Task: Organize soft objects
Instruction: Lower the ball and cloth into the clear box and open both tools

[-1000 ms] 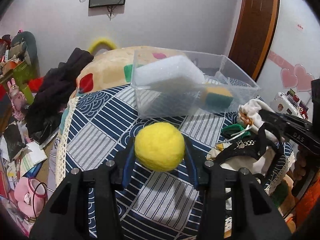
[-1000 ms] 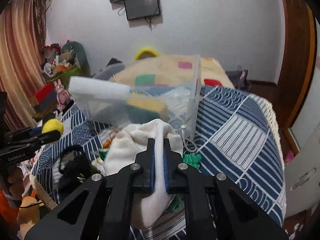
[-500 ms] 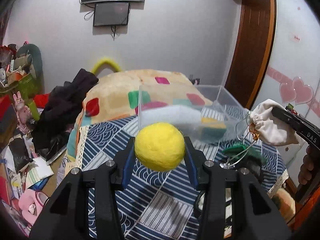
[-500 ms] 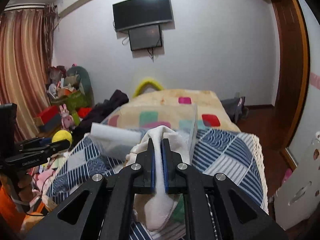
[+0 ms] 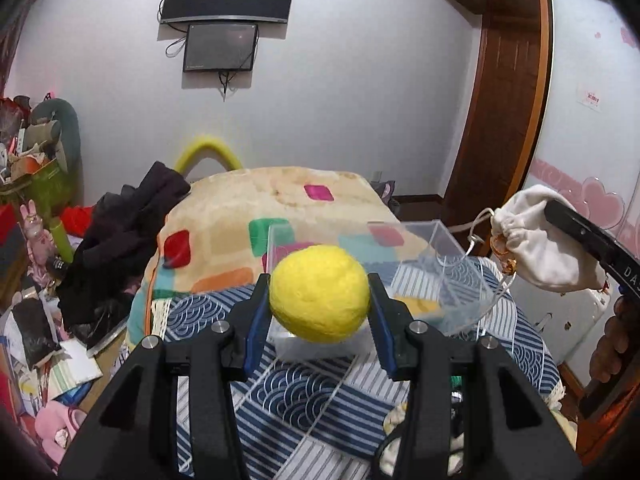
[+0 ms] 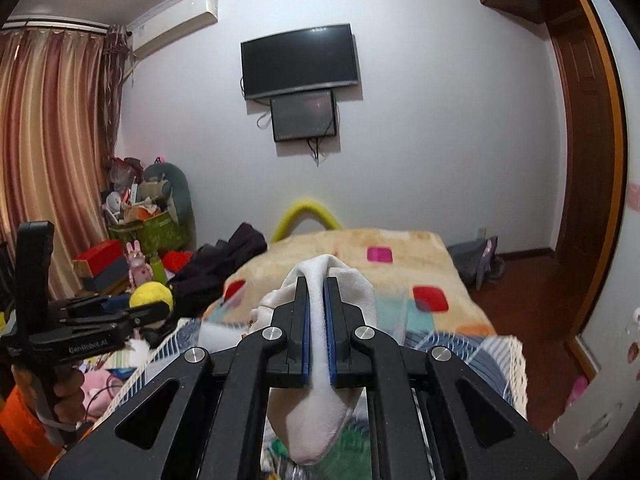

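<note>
**Two grippers, two soft loads held over the bed**

Two grippers are in the air above a bed [image 5: 280,196], each carrying one item. The left gripper [image 5: 319,300] pinches a single yellow ball [image 5: 319,294] between its blue-lined fingers [image 5: 256,316], the ball bulging out past both pads. The right gripper [image 6: 317,320] has its fingers pressed close on a fold of one white drawstring pouch [image 6: 316,412], the cloth hanging down below the grip.

One clear plastic box [image 5: 448,272] stands on the blue patterned cloth [image 5: 304,400] spread over the near end of the bed, just beyond the ball. Inside it are one white sponge block [image 5: 316,346], mostly hidden behind the ball, and one yellow sponge [image 5: 420,307].

The left wrist view alone shows the box's contents, the pouch's gathered neck with its cords [image 5: 480,232] dangling, and the person's right hand [image 5: 612,344] gripping the handle at the frame's edge. The right wrist view alone shows the curtain [image 6: 52,160] and the wall-mounted air conditioner [image 6: 176,20]; there the box is only a faint blur behind the pouch. It also shows the left gripper from the side, level and pointed towards the bed, with the ball at its tip and the left hand [image 6: 68,396] wrapped around its handle. Both views take in two dark screens [image 6: 299,60] on the far wall, one above the other.
</note>
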